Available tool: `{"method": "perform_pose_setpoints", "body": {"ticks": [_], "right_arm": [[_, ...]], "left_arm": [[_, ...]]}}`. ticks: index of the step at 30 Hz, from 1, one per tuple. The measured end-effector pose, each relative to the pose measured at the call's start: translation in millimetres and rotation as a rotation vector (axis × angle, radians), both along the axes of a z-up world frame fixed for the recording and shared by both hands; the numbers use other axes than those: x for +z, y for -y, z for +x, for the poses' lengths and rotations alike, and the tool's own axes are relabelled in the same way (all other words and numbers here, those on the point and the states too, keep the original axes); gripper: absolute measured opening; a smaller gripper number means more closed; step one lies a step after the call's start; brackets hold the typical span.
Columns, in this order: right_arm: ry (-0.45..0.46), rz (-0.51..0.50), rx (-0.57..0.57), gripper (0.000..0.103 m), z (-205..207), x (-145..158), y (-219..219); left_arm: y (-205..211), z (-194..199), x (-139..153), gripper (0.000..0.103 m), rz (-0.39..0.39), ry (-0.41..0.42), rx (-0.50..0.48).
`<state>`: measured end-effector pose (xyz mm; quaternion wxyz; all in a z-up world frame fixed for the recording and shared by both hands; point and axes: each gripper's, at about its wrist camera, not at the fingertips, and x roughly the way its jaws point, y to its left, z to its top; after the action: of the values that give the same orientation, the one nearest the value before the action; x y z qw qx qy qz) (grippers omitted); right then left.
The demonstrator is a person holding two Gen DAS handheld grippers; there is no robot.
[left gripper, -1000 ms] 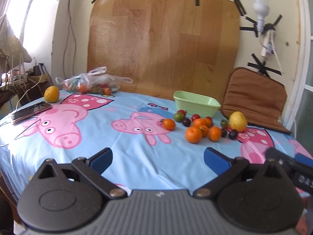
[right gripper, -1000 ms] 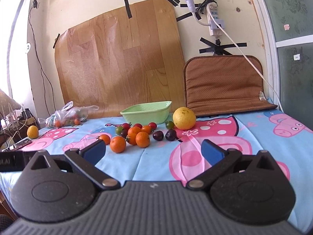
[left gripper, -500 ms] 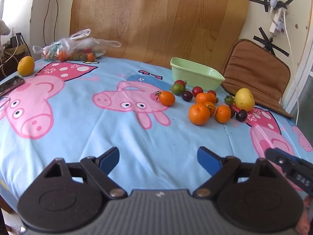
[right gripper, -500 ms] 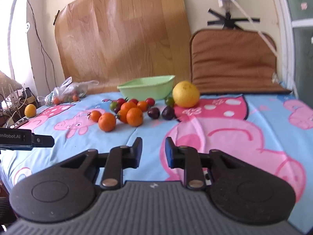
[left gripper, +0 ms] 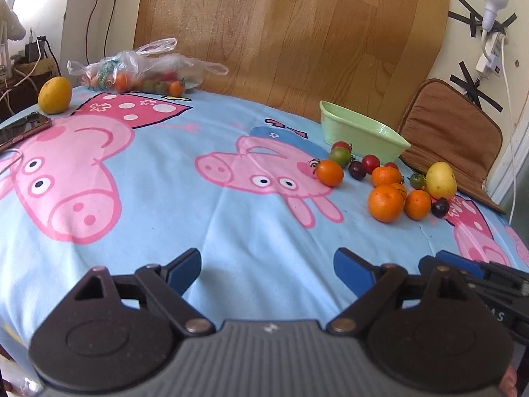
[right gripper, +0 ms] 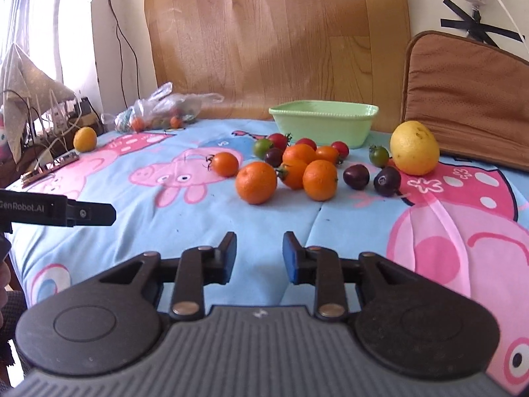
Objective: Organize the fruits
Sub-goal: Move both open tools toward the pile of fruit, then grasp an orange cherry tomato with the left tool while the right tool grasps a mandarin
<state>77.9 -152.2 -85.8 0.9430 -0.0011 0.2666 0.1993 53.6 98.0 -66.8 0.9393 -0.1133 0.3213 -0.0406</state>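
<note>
A pile of fruit lies on the pig-print cloth: several oranges, the nearest (right gripper: 256, 182) (left gripper: 385, 203), small red, green and dark tomatoes, and a large yellow fruit (right gripper: 413, 147) (left gripper: 441, 180). Behind them stands an empty green bowl (right gripper: 324, 122) (left gripper: 360, 132). My right gripper (right gripper: 259, 251) hovers over the cloth short of the pile. Its jaws are opening, a narrow gap apart with nothing between them. My left gripper (left gripper: 267, 264) is open wide and empty, nearer the table's front, left of the pile.
A plastic bag of fruit (left gripper: 139, 72) and a lone yellow-orange fruit (left gripper: 54, 94) sit at the far left, with a phone (left gripper: 23, 129) near the left edge. A brown cushion (right gripper: 463, 99) leans at the right. A wooden board (left gripper: 297, 33) backs the table.
Both grippers moved forward and lower toward the fruit. The right jaws went from wide open to nearly shut, then parted a little. The left jaws narrowed slightly.
</note>
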Motion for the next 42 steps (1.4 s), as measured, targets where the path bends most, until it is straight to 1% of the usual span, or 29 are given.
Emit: {"method": "perform_pose_setpoints", "body": {"ticks": [2, 4, 8, 10, 13, 16, 18, 20, 22, 25, 27, 29, 30, 32, 34, 35, 36, 37, 38, 42], "right_arm": [[0.0, 0.002, -0.006, 0.034, 5, 0, -2], [-0.018, -0.002, -0.028, 0.042, 13, -2, -6], [-0.035, -0.008, -0.067, 0.042, 27, 0, -17], [-0.034, -0.007, -0.074, 0.042, 32, 5, -27], [0.011, -0.031, -0.076, 0.042, 32, 12, -46], [0.028, -0.033, -0.1, 0.042, 33, 17, -54], [0.036, -0.033, -0.119, 0.042, 32, 18, -53], [0.051, -0.06, -0.14, 0.042, 32, 16, -52], [0.04, -0.069, -0.146, 0.042, 36, 15, -50], [0.033, -0.079, -0.141, 0.042, 45, 16, -51], [0.024, -0.099, -0.135, 0.043, 53, 16, -52], [0.0, -0.089, -0.135, 0.047, 59, 13, -49], [-0.017, -0.081, -0.132, 0.048, 62, 12, -49], [-0.043, -0.072, -0.118, 0.048, 66, 9, -49], [-0.053, -0.076, -0.099, 0.048, 68, 8, -51], [-0.055, -0.08, -0.088, 0.048, 69, 7, -51], [-0.06, -0.082, -0.073, 0.048, 71, 6, -52], [-0.061, -0.081, -0.065, 0.043, 72, 5, -52], [-0.058, -0.07, -0.059, 0.043, 72, 5, -50], [-0.053, -0.014, -0.037, 0.042, 68, 6, -32]], "left_arm": [[-2, -4, 3, 0.09, 0.023, 0.023, -0.001], [-6, -10, 8, 0.09, 0.041, 0.05, 0.008], [-22, -29, 11, 0.09, 0.032, 0.113, -0.016], [-31, -33, 10, 0.09, 0.021, 0.131, -0.03], [-45, -26, 12, 0.09, 0.01, 0.137, -0.061], [-59, -6, 21, 0.089, 0.022, 0.149, -0.09], [-65, 10, 26, 0.089, 0.006, 0.164, -0.138], [-64, 33, 28, 0.089, -0.02, 0.136, -0.194], [-56, 58, 29, 0.086, -0.019, 0.113, -0.255], [-33, 93, 30, 0.086, 0.034, 0.113, -0.331], [-15, 115, 28, 0.086, 0.054, 0.104, -0.391], [4, 134, 24, 0.081, 0.078, 0.087, -0.451], [13, 143, 19, 0.079, 0.098, 0.074, -0.474], [28, 161, 9, 0.069, 0.119, 0.034, -0.498], [33, 176, -1, 0.06, 0.098, -0.028, -0.512], [34, 180, -4, 0.055, 0.062, -0.047, -0.525], [35, 180, -5, 0.05, 0.053, -0.041, -0.518], [36, 179, -4, 0.034, 0.055, -0.043, -0.517], [37, 177, -4, 0.029, 0.056, -0.063, -0.513], [44, 156, 2, 0.029, 0.052, -0.069, -0.459]]}}
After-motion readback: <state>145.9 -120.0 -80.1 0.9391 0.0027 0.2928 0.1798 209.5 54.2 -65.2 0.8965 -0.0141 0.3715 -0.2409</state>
